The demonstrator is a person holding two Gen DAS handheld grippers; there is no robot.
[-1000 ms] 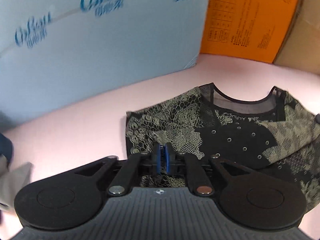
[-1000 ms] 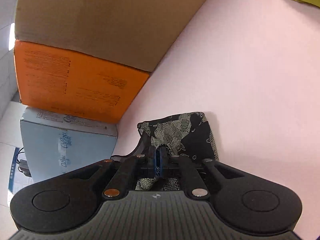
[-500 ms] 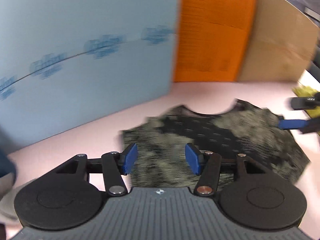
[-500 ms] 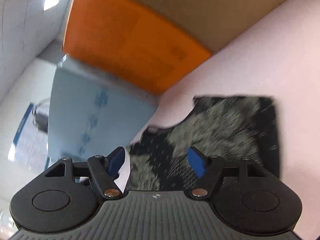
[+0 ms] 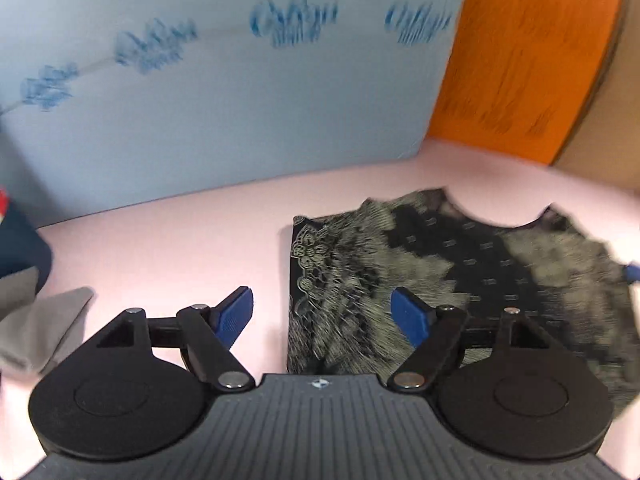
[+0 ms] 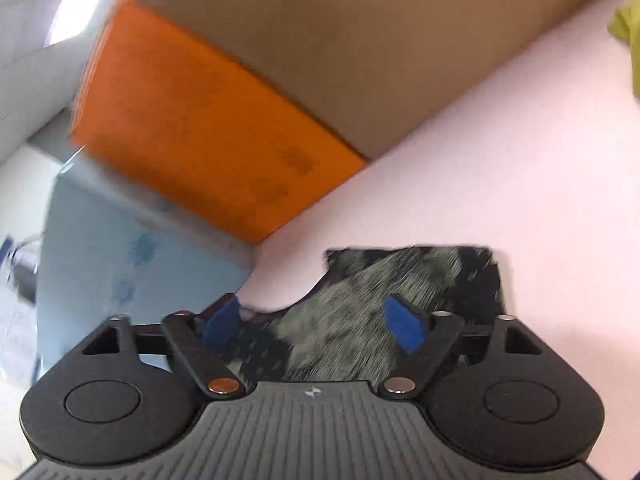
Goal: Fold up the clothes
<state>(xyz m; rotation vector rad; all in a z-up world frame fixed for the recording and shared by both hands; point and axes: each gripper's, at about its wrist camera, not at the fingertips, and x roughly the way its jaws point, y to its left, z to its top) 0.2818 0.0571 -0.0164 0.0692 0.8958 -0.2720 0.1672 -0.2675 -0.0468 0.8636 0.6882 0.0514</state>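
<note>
Lace top (image 5: 460, 280) on the pink counter (image 5: 180, 240) looks light and limp; I'd pinch its hem corners. Left tool (image 5: 322, 316) and right tool (image 6: 314, 322) both gape, empty.

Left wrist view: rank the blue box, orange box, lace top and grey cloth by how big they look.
1. blue box
2. lace top; sits nearer, so true size unsure
3. orange box
4. grey cloth, partly cut off
</note>
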